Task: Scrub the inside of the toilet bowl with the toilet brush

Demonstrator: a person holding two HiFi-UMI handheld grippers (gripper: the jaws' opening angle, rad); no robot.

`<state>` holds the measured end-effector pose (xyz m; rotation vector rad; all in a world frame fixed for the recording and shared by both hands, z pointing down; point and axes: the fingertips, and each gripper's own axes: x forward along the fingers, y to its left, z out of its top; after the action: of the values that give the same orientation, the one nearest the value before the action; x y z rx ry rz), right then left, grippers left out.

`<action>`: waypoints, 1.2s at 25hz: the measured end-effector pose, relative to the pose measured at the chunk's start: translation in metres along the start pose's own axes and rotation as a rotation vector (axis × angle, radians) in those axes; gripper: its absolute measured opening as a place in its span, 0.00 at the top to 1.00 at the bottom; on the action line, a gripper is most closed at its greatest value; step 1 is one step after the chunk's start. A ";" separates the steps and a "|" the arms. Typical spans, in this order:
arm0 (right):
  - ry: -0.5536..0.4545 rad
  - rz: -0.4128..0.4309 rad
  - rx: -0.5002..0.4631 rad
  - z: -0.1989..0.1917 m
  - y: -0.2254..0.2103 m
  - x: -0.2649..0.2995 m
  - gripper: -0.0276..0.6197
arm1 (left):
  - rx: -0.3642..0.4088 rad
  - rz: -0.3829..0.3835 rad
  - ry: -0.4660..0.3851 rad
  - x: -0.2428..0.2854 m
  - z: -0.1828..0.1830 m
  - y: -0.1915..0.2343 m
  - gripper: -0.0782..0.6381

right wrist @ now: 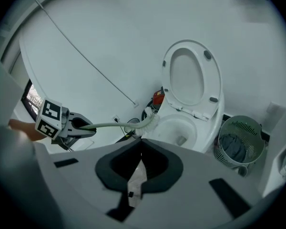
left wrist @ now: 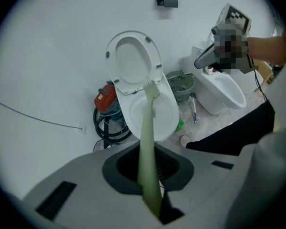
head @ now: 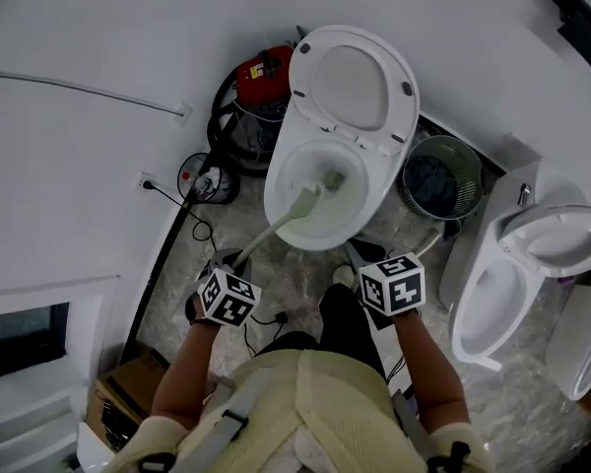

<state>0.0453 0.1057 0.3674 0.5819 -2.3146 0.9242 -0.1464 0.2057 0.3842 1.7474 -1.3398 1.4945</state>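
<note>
1. The left gripper (left wrist: pixel 150 175) is clamping its fingers on the pale green handle of the toilet brush (head: pixel 297 211). The handle is running straight out between the fingers toward the toilet.
2. The right gripper (right wrist: pixel 141 159) is holding nothing. Its fingers are resting together, and it is hanging over the floor in front of the toilet, well apart from the brush.
3. The seat and lid (head: pixel 350 87) are standing raised, leaving the toilet bowl (head: pixel 276 180) open for access.
4. The brush head (right wrist: pixel 150 123) is sitting inside the rim line on the bowl's left side, short of the outlet (head: pixel 332 178) at the bottom. The views are not showing whether the bristles are pressing on the porcelain or hovering just off it.
5. Progress, as a judgement: pick-up and insertion are done, and the scrubbing stage is in hand.
6. The bowl walls are looking uniformly white, with no foam or marks showing, so the views are giving no measure of how much has been scrubbed.
7. Work remaining, as a judgement: sweeping the head round the far and right walls, under the rim and down at the outlet, then lifting the brush clear.
</note>
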 end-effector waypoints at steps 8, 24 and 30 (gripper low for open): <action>0.045 -0.032 0.020 -0.017 -0.035 0.015 0.93 | 0.026 -0.036 0.104 0.038 0.010 0.000 0.83; 0.171 -0.075 0.154 -0.076 -0.046 0.072 0.93 | 0.205 -0.153 0.174 0.140 0.007 -0.003 0.83; 0.178 -0.117 0.251 -0.087 -0.060 0.100 0.93 | 0.263 -0.210 0.201 0.190 0.008 0.001 0.83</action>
<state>0.0358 0.1115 0.5124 0.7000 -2.0008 1.1689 -0.1577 0.1297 0.5577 1.7731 -0.8630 1.7316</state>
